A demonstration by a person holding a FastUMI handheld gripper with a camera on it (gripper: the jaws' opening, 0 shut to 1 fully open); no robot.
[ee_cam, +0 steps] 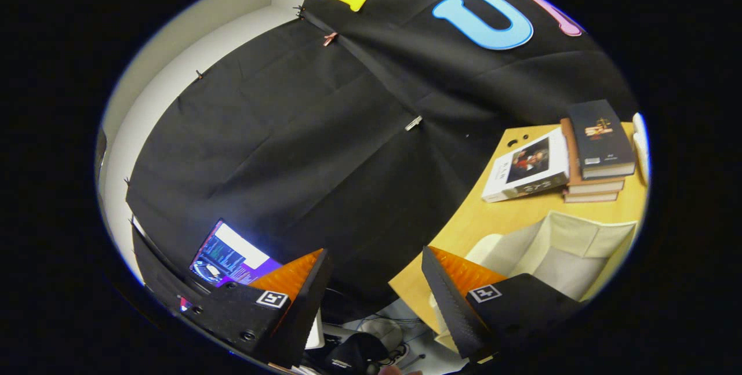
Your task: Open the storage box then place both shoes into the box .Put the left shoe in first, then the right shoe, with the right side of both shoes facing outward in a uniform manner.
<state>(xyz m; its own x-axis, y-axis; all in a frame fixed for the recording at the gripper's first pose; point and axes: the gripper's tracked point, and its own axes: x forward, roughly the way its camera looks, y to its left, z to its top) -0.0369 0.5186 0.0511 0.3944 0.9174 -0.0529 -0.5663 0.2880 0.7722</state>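
Storage box (571,250), one, cream fabric, sits on the wooden surface (493,218) at about 4 o'clock from the tongs (377,299), just beyond and partly behind the right finger. Its top is open, with the pale inner walls and floor in sight. Whether anything lies inside, cannot tell; the lower part is hidden by the finger.

Tongs: two fingers (446,299), spread wide apart, nothing between them. The gap looks onto black cloth wall and, lower down, onto dark cluttered stuff on the floor (371,337), too blurry to name. The whole view is tilted, so the surface slopes up toward 2 o'clock. The tongs are held off the near-left corner of the surface, aimed mostly at the cloth wall (301,149), with the box off to the right side of the aim.

Books: three or four in all at 2 o'clock, beyond the box. One white book with a picture on its cover (524,169) lies flat by itself. Touching its right side is a stack (597,160): a dark book on top, two or three brownish ones beneath, exact count unclear.

Screen (232,256), one, lit, at 9 o'clock just beyond the left finger, low against the cloth wall.

Clips (413,123) on the cloth seams: several small ones, at about 12 o'clock.
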